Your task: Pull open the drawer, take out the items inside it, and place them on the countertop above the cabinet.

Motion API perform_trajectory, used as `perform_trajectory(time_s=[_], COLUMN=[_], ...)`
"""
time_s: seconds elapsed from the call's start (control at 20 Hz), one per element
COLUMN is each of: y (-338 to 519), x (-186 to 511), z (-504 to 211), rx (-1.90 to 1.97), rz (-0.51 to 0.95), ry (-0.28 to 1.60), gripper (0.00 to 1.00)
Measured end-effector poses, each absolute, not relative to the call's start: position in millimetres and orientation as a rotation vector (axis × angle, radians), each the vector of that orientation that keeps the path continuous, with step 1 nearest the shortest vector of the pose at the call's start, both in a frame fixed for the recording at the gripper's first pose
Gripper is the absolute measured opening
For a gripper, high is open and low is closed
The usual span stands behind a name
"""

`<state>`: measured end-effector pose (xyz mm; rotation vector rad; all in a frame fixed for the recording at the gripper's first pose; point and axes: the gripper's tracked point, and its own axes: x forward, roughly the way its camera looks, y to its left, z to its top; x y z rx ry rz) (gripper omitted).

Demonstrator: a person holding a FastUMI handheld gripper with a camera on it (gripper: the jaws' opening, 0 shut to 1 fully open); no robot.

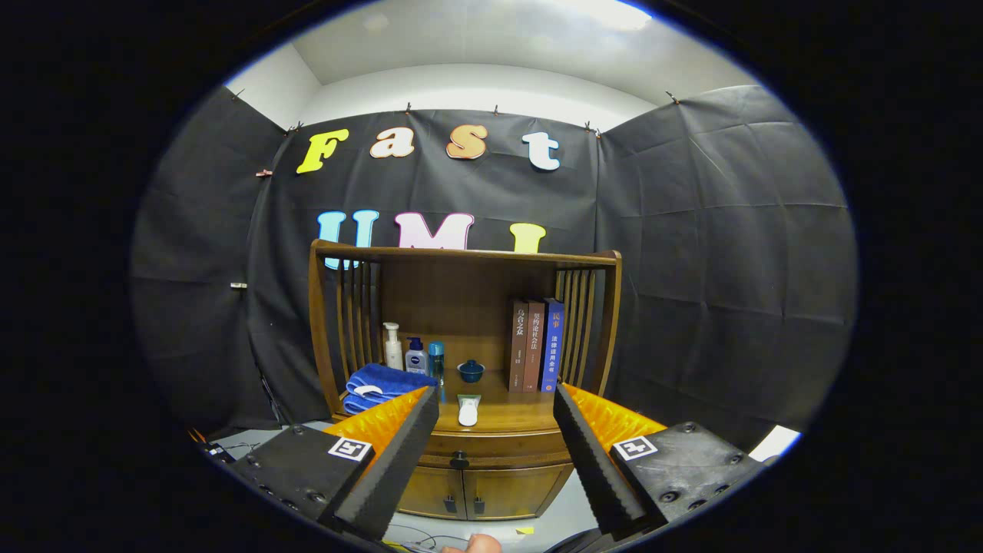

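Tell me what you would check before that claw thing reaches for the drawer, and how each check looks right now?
1. Gripper fingers spread wide enough for the knob: ok, they stand apart with nothing between them.
2. Drawer state: shut, not yet pulled.
3. Drawer knob in sight between the fingers: ok, though it sits nearer the left finger.
4. Gripper close enough to grasp: not ok, the cabinet lies well beyond the fingers.
5. Free spot on the countertop: ok, bare wood beside the white item.
6. What lies inside the drawer: cannot tell.
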<state>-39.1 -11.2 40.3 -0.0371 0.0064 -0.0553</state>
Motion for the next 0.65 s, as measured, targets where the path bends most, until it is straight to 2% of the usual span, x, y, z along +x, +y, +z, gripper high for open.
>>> perform_trajectory(time_s=[0.65], y=[-17.3], x=[-42.9], z=[37.7], rx=[-0.031], rz=[-0.067], ry=[0.003], gripper=[0.98])
